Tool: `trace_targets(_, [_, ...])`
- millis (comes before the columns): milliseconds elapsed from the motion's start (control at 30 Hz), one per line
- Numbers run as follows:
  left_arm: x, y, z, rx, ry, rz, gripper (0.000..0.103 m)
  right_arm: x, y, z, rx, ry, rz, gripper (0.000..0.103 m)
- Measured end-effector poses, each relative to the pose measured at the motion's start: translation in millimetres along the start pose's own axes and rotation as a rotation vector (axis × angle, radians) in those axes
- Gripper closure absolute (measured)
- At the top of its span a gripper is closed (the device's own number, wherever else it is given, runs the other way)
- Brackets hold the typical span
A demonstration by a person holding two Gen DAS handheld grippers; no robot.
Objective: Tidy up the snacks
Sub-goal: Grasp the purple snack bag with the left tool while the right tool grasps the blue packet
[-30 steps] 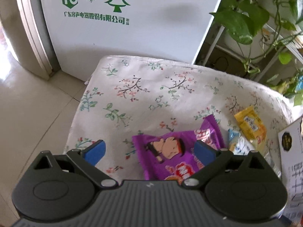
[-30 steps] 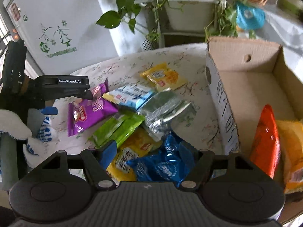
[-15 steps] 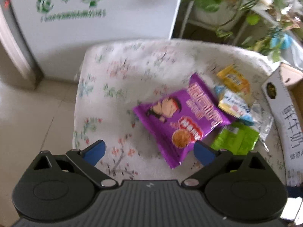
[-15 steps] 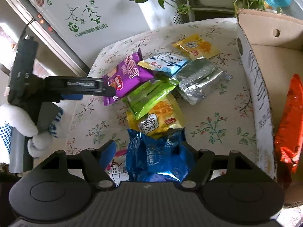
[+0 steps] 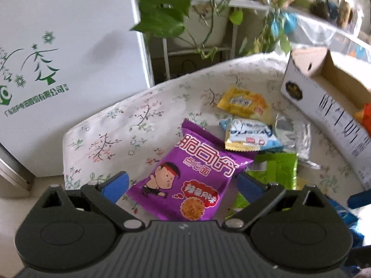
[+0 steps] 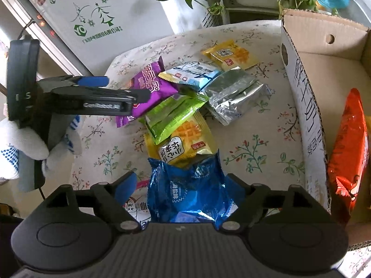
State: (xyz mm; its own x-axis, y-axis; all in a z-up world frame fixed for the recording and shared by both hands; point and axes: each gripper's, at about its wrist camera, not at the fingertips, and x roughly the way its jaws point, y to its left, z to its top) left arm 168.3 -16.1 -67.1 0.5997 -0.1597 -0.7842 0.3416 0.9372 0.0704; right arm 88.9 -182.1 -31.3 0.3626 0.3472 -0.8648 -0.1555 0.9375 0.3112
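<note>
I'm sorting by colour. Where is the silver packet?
In the right wrist view the silver packet lies on the floral cloth, between the green packet and the cardboard box, right of centre.

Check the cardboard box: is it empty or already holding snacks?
Already holding some. The open-topped cardboard box has an orange-red packet lying inside against its near wall, with another yellow-orange one just showing beside it.

Both claws point steeply downward, left claw (image 5: 182,185) spread wide, right claw (image 6: 183,188) just widening.
</note>
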Motion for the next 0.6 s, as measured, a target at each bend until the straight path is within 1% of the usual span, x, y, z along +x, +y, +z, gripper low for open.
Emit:
trace_targets(33, [2.6,-1.7,0.2,0.005,-0.001,0.006,0.004,0.8,-0.2,0.0,0.001,0.003,-0.003,0.014])
trace_targets(133, [8.7,-6.0,1.6,0.017,-0.006,-0.011,0.004,3.3,-0.2,-0.5,-0.002,0.016,-0.01,0.013])
trace_targets(233, [14.9,-10.0,1.8,0.007,0.008,-0.001,0.005,5.6,0.4,-2.0,-0.011,0.028,-0.009,0.013])
trace_targets(300, [17.1,-9.5,1.0,-0.02,0.017,-0.015,0.014,8.0,1.0,-3.1,-0.015,0.039,-0.014,0.013])
trace_targets(333, [16.4,-8.5,0.7,-0.037,0.02,-0.022,0.017,9.6,1.2,-3.8,-0.016,0.045,-0.019,0.013])
trace_targets(400, [14.4,-5.7,0.9,-0.061,0.031,-0.019,0.026,11.7,2.6,-5.0,-0.025,0.052,-0.029,0.013])
trace_targets(433, [13.5,-3.7,0.4,-0.07,0.036,-0.022,0.028,12.3,3.2,-5.6,-0.031,0.053,-0.033,0.013])
trace_targets(467, [12.4,-1.5,-0.4,-0.083,0.041,-0.028,0.03,12.6,3.9,-6.3,-0.038,0.055,-0.039,0.016])
trace_targets(600, [7.1,4.8,-3.8,-0.146,0.07,-0.03,0.034,13.8,2.1,-6.7,-0.047,0.056,-0.074,0.025])
